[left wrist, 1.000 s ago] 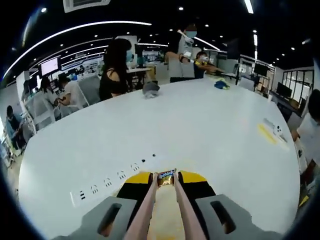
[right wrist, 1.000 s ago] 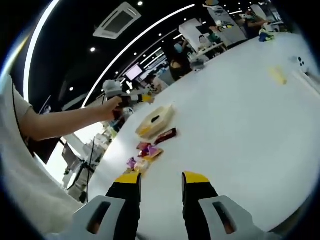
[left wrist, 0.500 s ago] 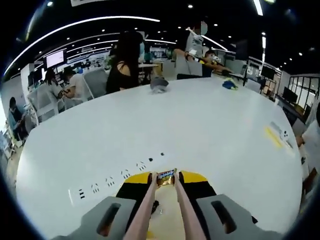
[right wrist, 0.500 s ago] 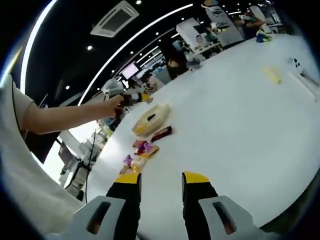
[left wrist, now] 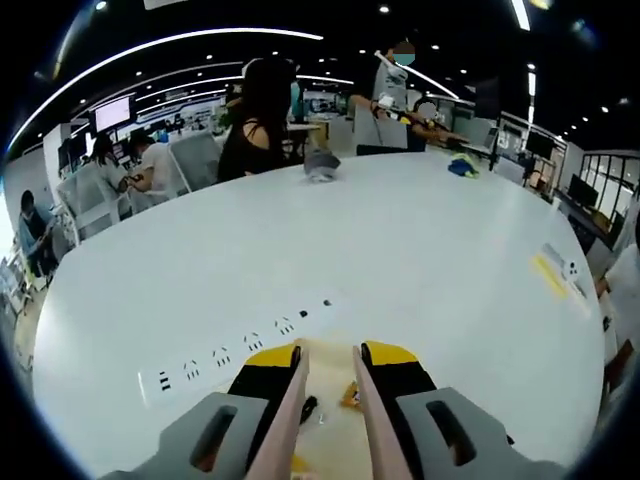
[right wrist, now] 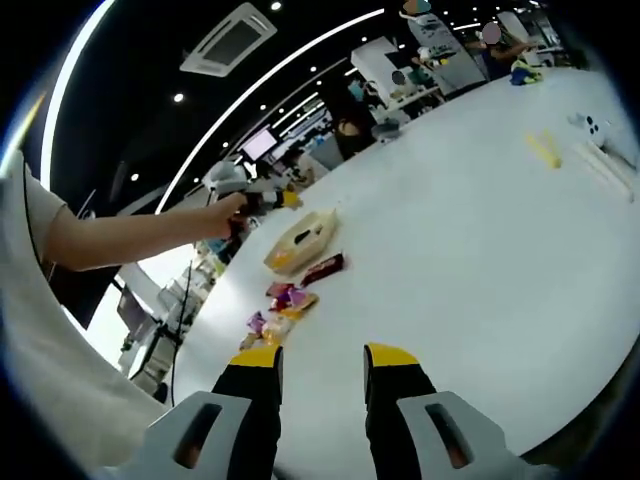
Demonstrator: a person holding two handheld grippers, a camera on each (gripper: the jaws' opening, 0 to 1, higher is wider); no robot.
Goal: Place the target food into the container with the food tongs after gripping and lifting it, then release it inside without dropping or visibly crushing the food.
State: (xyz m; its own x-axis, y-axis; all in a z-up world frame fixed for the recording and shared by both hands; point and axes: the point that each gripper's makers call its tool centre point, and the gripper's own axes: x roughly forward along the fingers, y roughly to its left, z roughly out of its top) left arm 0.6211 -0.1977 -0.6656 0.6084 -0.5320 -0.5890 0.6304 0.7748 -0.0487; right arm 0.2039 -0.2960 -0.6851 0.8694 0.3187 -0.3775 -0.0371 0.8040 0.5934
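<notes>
In the left gripper view my left gripper (left wrist: pixel 330 355) holds the pink food tongs (left wrist: pixel 293 395) between its jaws, and the tong arms stand spread apart. A small gold snack packet (left wrist: pixel 350 396) lies loose below the tong tips, inside the cream container (left wrist: pixel 330 435). The right gripper view has that container (right wrist: pixel 300 240) far off on the white table, with my left gripper (right wrist: pixel 250 192) above it in a person's hand. My right gripper (right wrist: pixel 322 358) is open and empty, low over the table.
Several wrapped snacks (right wrist: pixel 283 300) and a dark packet (right wrist: pixel 323 268) lie beside the container. A white power strip (left wrist: pixel 230 355) runs just ahead of the left gripper. Yellow items (left wrist: pixel 553 272) sit at the table's right edge. People sit and stand beyond the far edge.
The tongs have spread and let go of the gold packet, which dropped from between the tips into the container. The right gripper has hardly moved.
</notes>
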